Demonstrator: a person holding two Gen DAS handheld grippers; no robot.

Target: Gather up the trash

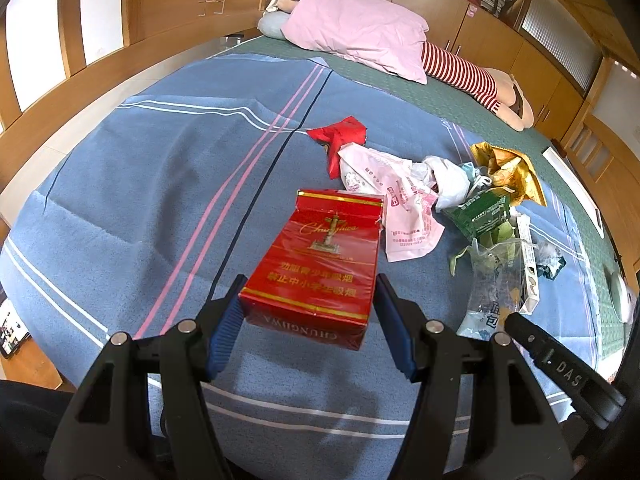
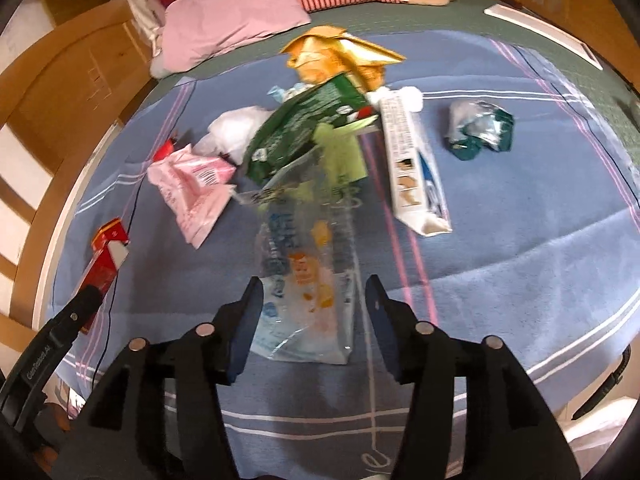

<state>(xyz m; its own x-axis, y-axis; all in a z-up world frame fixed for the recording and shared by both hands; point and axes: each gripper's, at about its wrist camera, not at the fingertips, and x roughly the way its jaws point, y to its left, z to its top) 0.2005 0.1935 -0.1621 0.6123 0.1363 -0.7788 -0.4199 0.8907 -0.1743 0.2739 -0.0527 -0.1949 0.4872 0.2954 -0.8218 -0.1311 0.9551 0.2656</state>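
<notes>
My left gripper [image 1: 310, 280] is shut on a red cigarette pack [image 1: 320, 264] and holds it just above the blue blanket; the same pack [image 2: 106, 256] shows at the left of the right wrist view. My right gripper [image 2: 314, 280] is open. A clear printed plastic bag [image 2: 308, 280] lies between its jaws, and the pads do not press it. Beyond the bag is a trash pile: a green packet [image 2: 304, 132], a gold wrapper [image 2: 336, 52], a pink bag [image 2: 192, 184], a white carton [image 2: 412, 172] and a crumpled teal wrapper [image 2: 480, 128]. A red wrapper [image 1: 340, 132] lies farthest out.
The blue striped blanket [image 1: 160, 200] covers a bed with a green sheet behind it. A pink pillow [image 1: 360, 24] and a striped plush doll [image 1: 472, 76] lie at the head. Wooden cabinets [image 1: 500, 36] ring the bed. The floor shows past the left bed edge.
</notes>
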